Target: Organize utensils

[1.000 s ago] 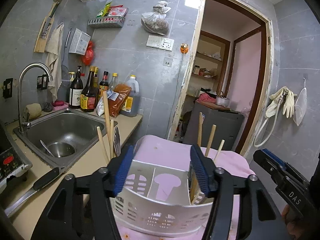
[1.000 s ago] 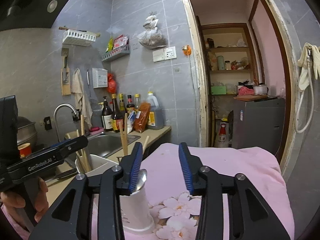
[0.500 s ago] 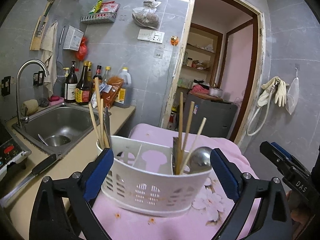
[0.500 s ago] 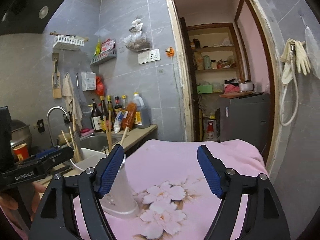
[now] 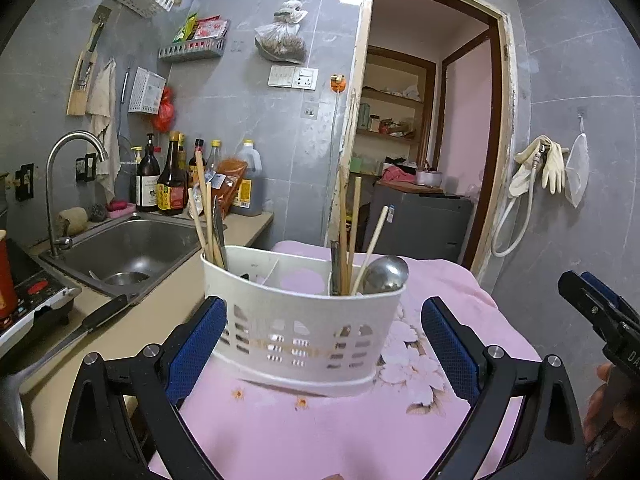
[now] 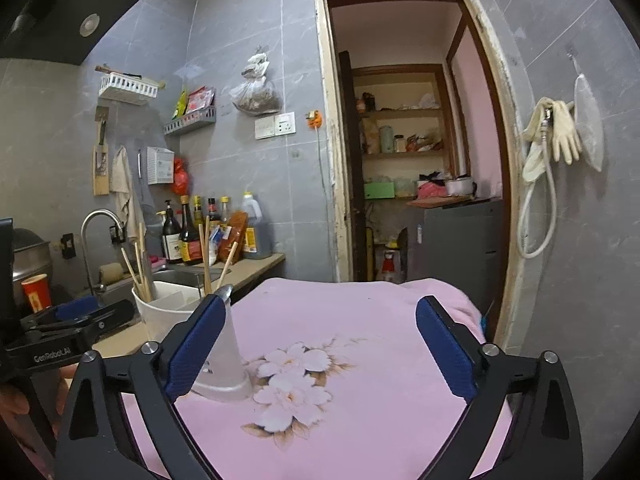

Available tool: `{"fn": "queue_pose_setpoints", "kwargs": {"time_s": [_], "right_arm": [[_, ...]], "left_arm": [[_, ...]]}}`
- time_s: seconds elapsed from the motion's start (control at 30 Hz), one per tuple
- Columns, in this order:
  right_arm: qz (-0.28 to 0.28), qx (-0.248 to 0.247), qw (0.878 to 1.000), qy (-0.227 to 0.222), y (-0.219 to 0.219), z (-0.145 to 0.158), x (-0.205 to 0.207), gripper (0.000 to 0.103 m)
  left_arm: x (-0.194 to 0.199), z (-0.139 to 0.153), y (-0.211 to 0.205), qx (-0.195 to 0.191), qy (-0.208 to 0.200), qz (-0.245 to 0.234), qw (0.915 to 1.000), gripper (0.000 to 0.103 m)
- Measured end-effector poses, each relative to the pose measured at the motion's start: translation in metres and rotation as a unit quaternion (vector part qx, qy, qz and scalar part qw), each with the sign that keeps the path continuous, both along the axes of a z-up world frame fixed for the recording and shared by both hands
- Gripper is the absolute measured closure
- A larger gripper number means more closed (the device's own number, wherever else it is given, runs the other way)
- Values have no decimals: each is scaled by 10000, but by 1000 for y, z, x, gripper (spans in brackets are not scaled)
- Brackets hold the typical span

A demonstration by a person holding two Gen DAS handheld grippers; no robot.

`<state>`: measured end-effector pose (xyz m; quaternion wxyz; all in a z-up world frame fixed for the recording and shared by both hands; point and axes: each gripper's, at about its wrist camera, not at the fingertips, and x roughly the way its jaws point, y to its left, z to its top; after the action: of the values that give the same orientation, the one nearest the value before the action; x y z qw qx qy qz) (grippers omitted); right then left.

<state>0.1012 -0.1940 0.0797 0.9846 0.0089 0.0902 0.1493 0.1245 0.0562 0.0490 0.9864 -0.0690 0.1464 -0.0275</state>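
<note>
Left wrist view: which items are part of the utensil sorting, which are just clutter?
Part of the job:
white caddy
chopsticks
metal spoon
left claw, open around the caddy

Just lying about:
sauce bottles
sink
knife
rubber gloves

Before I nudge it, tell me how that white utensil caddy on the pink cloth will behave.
The caddy looks like thin slotted plastic, so probably light and somewhat flexible. Tall chopsticks and a ladle stand high in it, so it may tip. The soft pink cloth beneath could bunch rather than let it slide.
</note>
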Motion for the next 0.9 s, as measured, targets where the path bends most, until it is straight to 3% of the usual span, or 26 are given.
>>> {"fn": "queue_pose_setpoints", "kwargs": {"time_s": [0.37, 0.53, 0.9], "right_arm": [[-320, -93, 9994, -62, -7, -9, -52, 0], [-492, -220, 9985, -96, -4, -14, -68, 0], [-915, -154, 9957, -63, -7, -30, -96, 0]], "left_arm": [[-44, -6, -8, 87, -158, -55, 9998, 7], [-59, -14, -13, 198, -142, -95, 9997, 2], [-82, -30, -8, -35, -34, -31, 10000, 2]]}}
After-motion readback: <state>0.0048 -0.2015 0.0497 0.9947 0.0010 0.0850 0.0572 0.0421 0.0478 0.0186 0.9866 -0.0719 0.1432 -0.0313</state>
